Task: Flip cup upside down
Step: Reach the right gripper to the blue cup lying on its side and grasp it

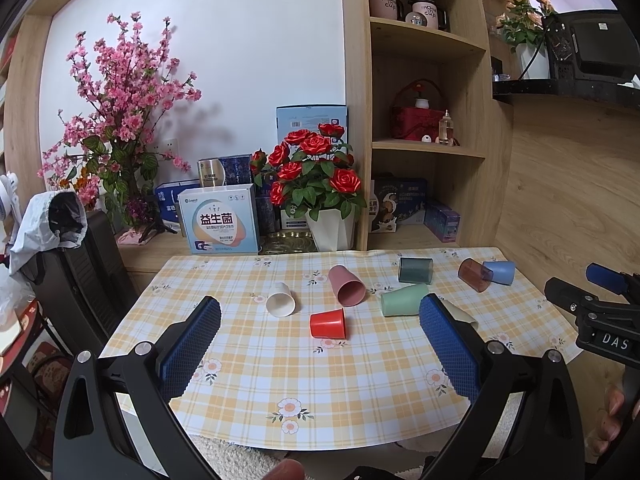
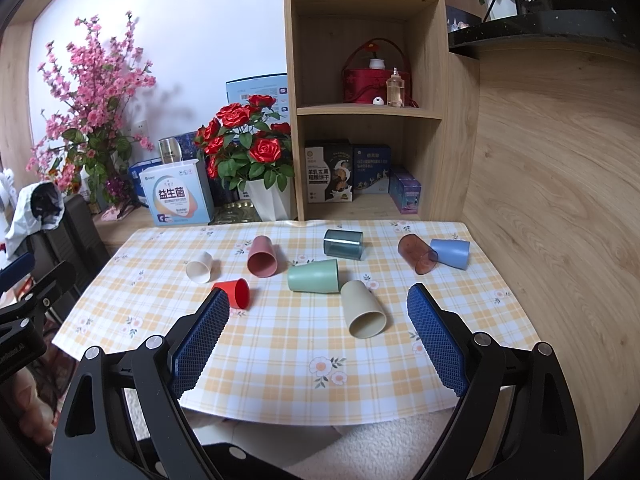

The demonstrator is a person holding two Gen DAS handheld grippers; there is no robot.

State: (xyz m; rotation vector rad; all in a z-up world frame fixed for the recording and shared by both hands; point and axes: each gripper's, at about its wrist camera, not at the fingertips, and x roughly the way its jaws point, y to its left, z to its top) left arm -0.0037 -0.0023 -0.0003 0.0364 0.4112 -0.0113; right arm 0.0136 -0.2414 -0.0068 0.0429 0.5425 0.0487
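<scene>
Several cups lie on their sides on the checked tablecloth: a white cup, a pink cup, a red cup, a light green cup, a dark teal cup, a brown see-through cup and a blue cup. A beige cup lies nearest my right gripper. My left gripper is open and empty, above the table's front half. My right gripper is open and empty too, and shows at the right edge of the left wrist view.
A white pot of red roses, boxes and pink blossom branches stand behind the table. A wooden shelf unit rises at the back right, a wooden wall on the right. A black chair stands left.
</scene>
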